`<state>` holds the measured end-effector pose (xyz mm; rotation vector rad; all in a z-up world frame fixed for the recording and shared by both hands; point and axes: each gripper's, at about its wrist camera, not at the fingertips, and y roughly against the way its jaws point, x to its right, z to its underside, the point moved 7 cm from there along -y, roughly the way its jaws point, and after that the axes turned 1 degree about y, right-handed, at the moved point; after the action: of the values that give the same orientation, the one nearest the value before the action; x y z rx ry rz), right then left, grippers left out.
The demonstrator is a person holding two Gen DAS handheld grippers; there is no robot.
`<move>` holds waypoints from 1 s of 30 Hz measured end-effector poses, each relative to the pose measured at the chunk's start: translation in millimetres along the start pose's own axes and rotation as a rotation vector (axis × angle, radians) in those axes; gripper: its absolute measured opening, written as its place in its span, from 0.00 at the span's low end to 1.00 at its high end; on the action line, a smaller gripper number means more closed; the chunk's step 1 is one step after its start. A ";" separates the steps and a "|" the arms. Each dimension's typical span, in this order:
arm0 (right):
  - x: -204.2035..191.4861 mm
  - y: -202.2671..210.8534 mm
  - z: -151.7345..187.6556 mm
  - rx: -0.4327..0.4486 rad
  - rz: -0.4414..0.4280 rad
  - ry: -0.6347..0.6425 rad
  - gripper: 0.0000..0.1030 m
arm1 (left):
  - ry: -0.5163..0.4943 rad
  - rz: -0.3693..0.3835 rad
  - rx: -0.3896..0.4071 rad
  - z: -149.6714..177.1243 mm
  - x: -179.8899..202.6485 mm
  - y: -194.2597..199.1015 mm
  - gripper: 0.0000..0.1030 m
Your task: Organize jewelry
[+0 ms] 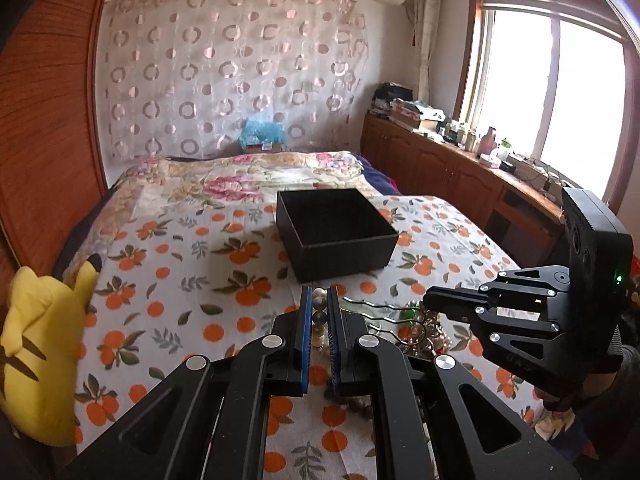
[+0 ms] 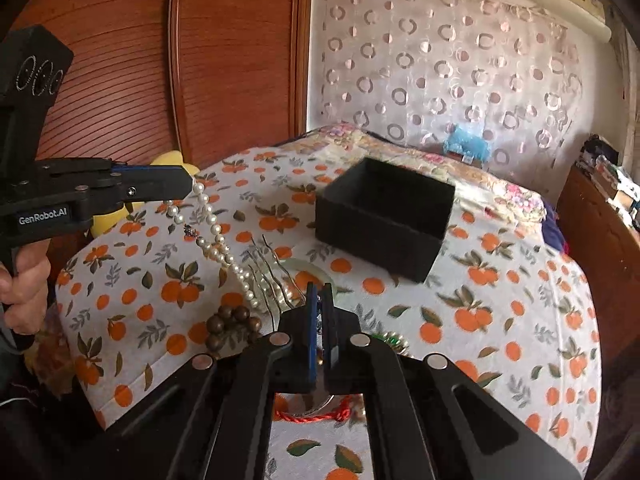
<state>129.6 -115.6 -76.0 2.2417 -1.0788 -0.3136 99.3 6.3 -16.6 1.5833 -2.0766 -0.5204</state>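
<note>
Pearls hang from the left hand-held gripper, which is clenched on the pearl necklace and holds its upper end above the bed; the lower end of the strand trails down into the jewelry pile on the bedsheet. In the left wrist view a few beads show pinched between the blue pads. The step in hand appears to be lifting this necklace out of the heap to carry it to the black box, which sits on the bed ahead of the left hand-held gripper and slightly to its right, well apart from the pile.

The right hand-held gripper is low over the pile, its jaws nearly closed with only a narrow slit between them; whether it grips anything cannot be told. Close about it lie wavy hairpins, a brown bead bracelet to its left, and a red cord beneath it.

The box stands open with no lid in sight, and the part of its interior that shows looks dark and bare; its near floor is hidden by the wall.

The next move probably calls for raising the strand until its tail clears the hairpins, since it could snag, then moving forward over the box and releasing
</note>
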 end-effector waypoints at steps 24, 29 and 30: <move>67.5 -12.4 -54.2 0.017 0.139 0.027 0.02 | -0.073 0.001 0.161 -106.5 18.8 28.8 0.06; 89.7 -24.8 -75.0 0.022 0.160 0.004 0.02 | -0.084 -0.008 0.194 -135.0 22.1 32.1 0.06; 94.7 -28.7 -79.9 0.024 0.158 -0.010 0.02 | -0.086 -0.010 0.200 -141.2 22.5 32.2 0.06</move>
<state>244.2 -140.3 -26.8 2.1618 -1.2626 -0.2468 150.7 -9.0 119.8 1.7107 -2.2455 -0.4004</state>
